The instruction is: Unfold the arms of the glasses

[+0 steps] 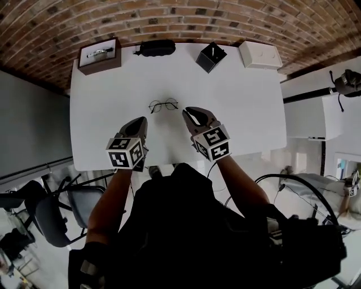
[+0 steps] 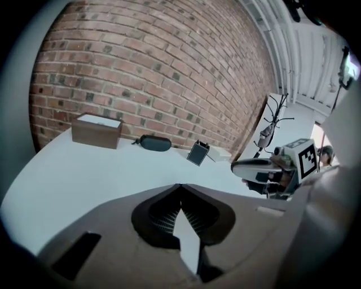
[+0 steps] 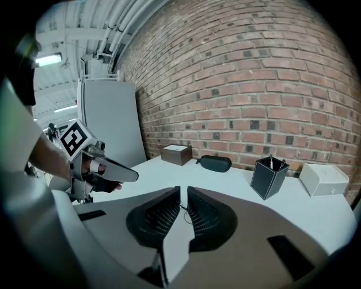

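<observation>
- White tabletop [image 1: 101, 124] fills the middle of the head view, its far edge running along a red brick wall [image 1: 169, 17].
- Thin dark-rimmed glasses [image 1: 163, 105] with round lenses lie flat near the table's centre, at 12 o'clock from the person. They touch nothing else. They are too small to tell how the arms are set.
- Left gripper [image 1: 141, 121] hangs over the table at about 8 o'clock from the glasses, near them but apart, nose pointing toward the wall and tilted downward. Its own view shows the jaws closed tip to tip with nothing between them, only bare tabletop beyond.
- Right gripper [image 1: 189, 112] sits at about 4 o'clock from the glasses, likewise near and apart, angled in toward 11 o'clock. Its jaws stand together, a hairline slit between the ribbed pads, and they clamp nothing.
- Each gripper carries its marker cube at the rear, nearest the person, whose dark sleeves reach in from 6 o'clock.
- Along the far edge, reckoned from the glasses: a brown box [image 1: 100, 55] with a white top at 10 o'clock, a black glasses case [image 1: 157, 48] at 12 o'clock, a black pen holder [image 1: 211, 56] at 1 o'clock, and a flat white box [image 1: 260, 55] at 2 o'clock.
- All four stand well apart from the glasses and from both grippers.
- Black office chairs [image 1: 51, 217] stand on the floor at 8 o'clock of the head view, off the table's left side.
</observation>
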`<state>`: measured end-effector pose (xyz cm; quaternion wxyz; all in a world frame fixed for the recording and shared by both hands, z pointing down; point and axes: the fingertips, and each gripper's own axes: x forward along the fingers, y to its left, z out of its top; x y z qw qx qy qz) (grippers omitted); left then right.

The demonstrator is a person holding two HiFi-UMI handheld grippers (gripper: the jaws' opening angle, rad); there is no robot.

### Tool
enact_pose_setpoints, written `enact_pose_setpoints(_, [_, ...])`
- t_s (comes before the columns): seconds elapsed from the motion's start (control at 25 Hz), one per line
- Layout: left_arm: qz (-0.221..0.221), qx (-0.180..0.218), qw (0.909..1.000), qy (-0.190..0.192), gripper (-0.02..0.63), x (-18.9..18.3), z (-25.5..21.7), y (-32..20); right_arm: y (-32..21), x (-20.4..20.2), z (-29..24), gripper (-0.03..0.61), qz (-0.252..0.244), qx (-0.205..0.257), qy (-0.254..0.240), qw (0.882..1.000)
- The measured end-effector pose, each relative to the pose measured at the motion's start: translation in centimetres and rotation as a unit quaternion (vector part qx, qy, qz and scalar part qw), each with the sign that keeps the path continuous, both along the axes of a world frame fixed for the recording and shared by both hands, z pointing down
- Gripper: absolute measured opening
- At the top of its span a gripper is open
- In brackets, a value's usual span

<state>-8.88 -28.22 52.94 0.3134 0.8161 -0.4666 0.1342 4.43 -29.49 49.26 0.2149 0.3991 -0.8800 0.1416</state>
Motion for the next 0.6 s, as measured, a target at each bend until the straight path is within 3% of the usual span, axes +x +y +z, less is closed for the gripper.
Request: enact_pose_setpoints(0.6, [-0.010, -0.075, 0.9956, -0.055, 0.009, 1.1, 8.3, -2.8, -2.4, 0.4, 9.0, 0.005, -0.008, -0.087, 0.020, 0.996])
